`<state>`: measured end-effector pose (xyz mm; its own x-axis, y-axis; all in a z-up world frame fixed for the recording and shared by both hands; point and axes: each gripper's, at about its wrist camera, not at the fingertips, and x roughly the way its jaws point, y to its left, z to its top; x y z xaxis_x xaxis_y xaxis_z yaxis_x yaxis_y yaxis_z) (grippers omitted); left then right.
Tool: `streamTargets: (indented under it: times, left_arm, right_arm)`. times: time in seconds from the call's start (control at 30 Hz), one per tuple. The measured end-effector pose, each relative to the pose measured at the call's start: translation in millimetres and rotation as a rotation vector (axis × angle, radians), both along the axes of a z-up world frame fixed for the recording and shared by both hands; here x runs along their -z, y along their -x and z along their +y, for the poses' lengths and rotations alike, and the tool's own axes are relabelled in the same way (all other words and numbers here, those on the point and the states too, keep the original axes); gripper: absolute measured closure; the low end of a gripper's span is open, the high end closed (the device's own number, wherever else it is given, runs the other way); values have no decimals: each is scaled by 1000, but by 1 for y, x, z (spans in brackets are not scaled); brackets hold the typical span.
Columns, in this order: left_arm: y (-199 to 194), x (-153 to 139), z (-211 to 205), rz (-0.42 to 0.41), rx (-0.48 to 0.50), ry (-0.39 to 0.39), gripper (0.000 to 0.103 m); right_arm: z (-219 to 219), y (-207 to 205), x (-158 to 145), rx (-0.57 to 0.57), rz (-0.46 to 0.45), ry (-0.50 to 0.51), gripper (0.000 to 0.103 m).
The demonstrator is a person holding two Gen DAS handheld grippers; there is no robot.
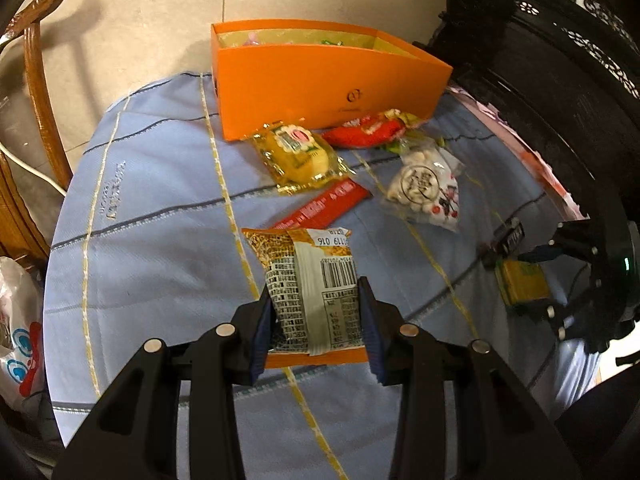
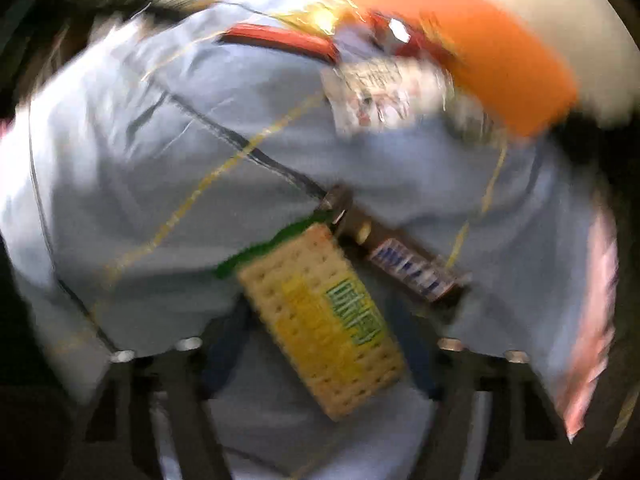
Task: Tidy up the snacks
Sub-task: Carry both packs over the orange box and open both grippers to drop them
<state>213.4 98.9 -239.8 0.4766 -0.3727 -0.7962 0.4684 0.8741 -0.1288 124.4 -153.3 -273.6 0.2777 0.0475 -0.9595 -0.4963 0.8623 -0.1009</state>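
My left gripper is shut on an orange-edged snack packet, barcode side up, just above the blue cloth. Beyond it lie a red bar, a yellow cake packet, a red packet and a clear bag of white candies, all in front of the open orange box. My right gripper is seen at the right around a yellow cracker packet. The right wrist view is blurred: the cracker packet lies between my fingers, next to a dark chocolate bar.
A carved wooden chair stands at the left, dark carved furniture at the right. A white plastic bag hangs at the table's left edge. The orange box holds a few sweets. Tiled floor lies beyond.
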Motion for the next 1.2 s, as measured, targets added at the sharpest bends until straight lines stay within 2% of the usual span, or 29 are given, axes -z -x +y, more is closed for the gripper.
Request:
streamTargets:
  times: [0.03,0.13,0.27,0.4,0.57,0.73,0.87,1.0,1.2]
  left_arm:
    - [2,0,0,-1,5,1,65]
    - [8,-3,1,-3,14,15,65]
    - [11,-14,-1,-22,18,33,65]
    - [6,-37,-8,-60,11,35,65]
    - [-10,-82,-28,-139,7,49,65]
    - [-36,-142,-46,-242,7,90,65]
    - [-61,-185,-62,-305,2,109,65]
    - [-85,-219,-79,-356,-1,107,65]
    - [-122,-248,-99,-404,-16,90,65]
  right_arm:
    - [-2,-1,0,20,12,-10,50]
    - [-15,-6,-10,117,46,-117,54]
    - [-28,-11,-38,195,23,-224,55]
    - [-30,-20,-80,220,-70,-266,55]
    - [-23,-41,-159,270,-250,-332,55]
    - [-23,-71,-228,284,-394,-358,55]
    - [-33,-100,-268,308,-462,-354,55]
    - [-42,-128,-292,332,-498,-348,55]
    - [-50,-165,-315,360,-539,-326,55]
